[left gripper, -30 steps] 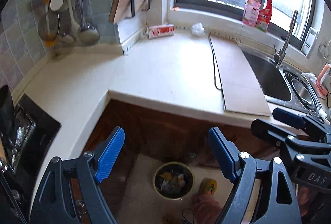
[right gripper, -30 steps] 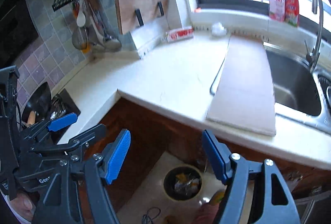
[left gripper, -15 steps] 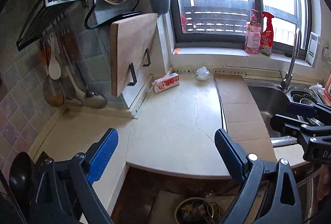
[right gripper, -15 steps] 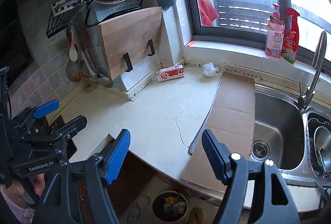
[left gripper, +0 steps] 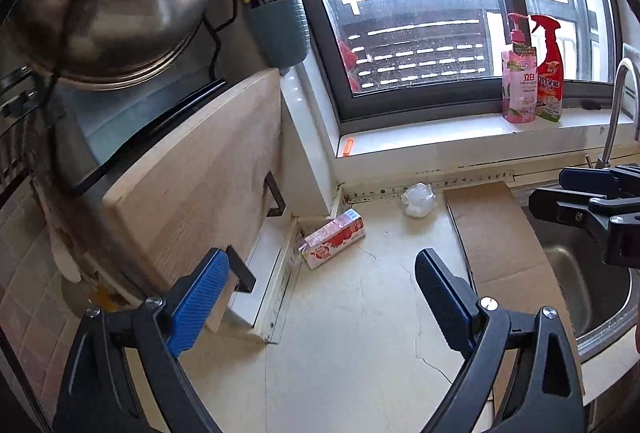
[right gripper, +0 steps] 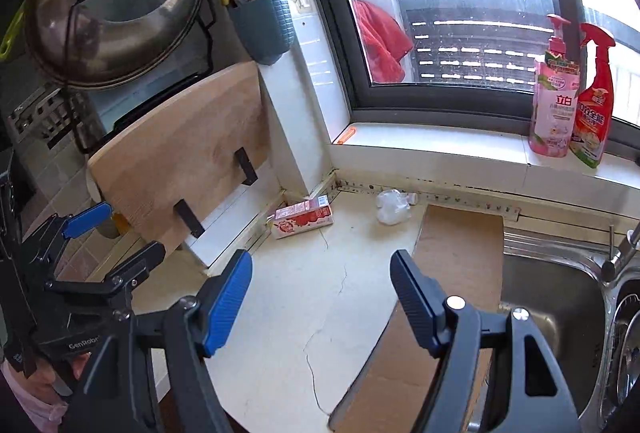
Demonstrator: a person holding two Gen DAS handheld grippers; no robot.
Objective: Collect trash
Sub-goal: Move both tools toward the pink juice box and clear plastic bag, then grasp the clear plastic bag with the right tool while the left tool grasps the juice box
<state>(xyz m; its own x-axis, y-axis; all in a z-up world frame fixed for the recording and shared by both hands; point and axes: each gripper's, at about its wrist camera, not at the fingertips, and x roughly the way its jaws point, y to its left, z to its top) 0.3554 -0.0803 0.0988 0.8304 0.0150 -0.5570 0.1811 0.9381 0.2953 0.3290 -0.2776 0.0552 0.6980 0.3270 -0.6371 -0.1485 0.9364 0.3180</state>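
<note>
Both grippers hang over a cream kitchen countertop [left gripper: 352,333] in the corner under a window, each with its blue-padded jaws spread wide and nothing between them. The left gripper [left gripper: 316,297] has just been opening its jaws further, and only bare counter shows in the gap; the right gripper [right gripper: 320,293] stands somewhat less wide, also over bare, cracked counter. Two pieces of trash lie ahead, near the back wall: a pink and red drink carton [left gripper: 334,239] lying on its side just beside the foot of the white rack that holds the wooden cutting board [left gripper: 192,193], and a crumpled white plastic wad [left gripper: 418,199] a little to the right of it, close to the strip along the wall. Neither gripper touches either piece. To the right of the wad a flat sheet of cardboard [right gripper: 460,253] lies on the counter and reaches over the edge of the steel sink [right gripper: 552,297]. On the window sill stand a pink pump bottle [right gripper: 554,105] and a red spray bottle [right gripper: 594,101], touching.
</note>
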